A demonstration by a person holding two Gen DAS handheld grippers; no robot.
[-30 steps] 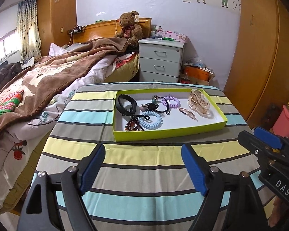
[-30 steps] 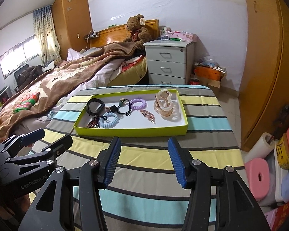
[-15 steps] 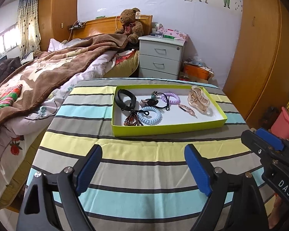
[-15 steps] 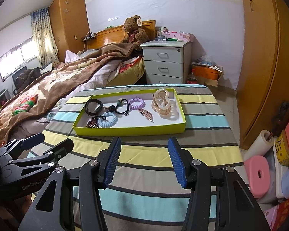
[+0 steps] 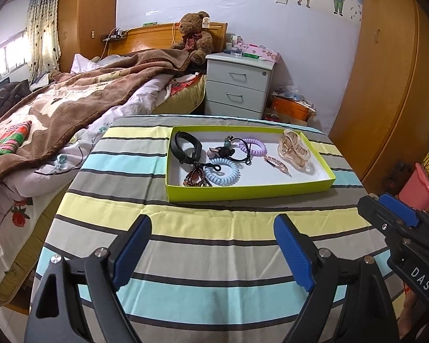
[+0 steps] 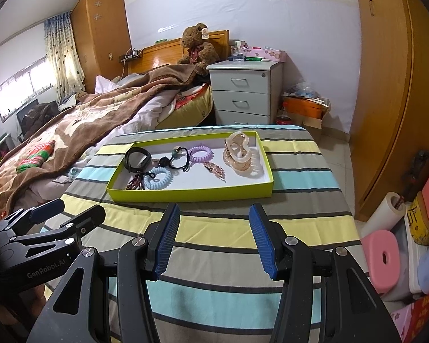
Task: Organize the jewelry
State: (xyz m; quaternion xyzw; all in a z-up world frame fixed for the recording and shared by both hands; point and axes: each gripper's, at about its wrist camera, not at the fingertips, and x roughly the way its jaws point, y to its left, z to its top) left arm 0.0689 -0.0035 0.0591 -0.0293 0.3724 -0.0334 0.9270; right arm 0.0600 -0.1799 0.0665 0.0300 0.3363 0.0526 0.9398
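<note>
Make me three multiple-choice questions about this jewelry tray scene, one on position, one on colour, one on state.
1. Where in the lime-green cardboard tray does the translucent peach claw hair clip lie?
A right end
B left end
C outside it

2. What colour is the coiled spiral hair tie nearest the tray's front wall?
A red
B light blue
C black

3. The right hand-held gripper is:
A shut on a clip
B open and empty
C shut on a hair tie

Answers: A, it sits by the right wall; B, pale blue coils; B, only striped tablecloth shows between its pads.

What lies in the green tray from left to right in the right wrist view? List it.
black band → blue spiral hair tie → purple spiral hair tie → leaf-shaped hair clip → large gold claw clip, all inside the green tray.
</note>
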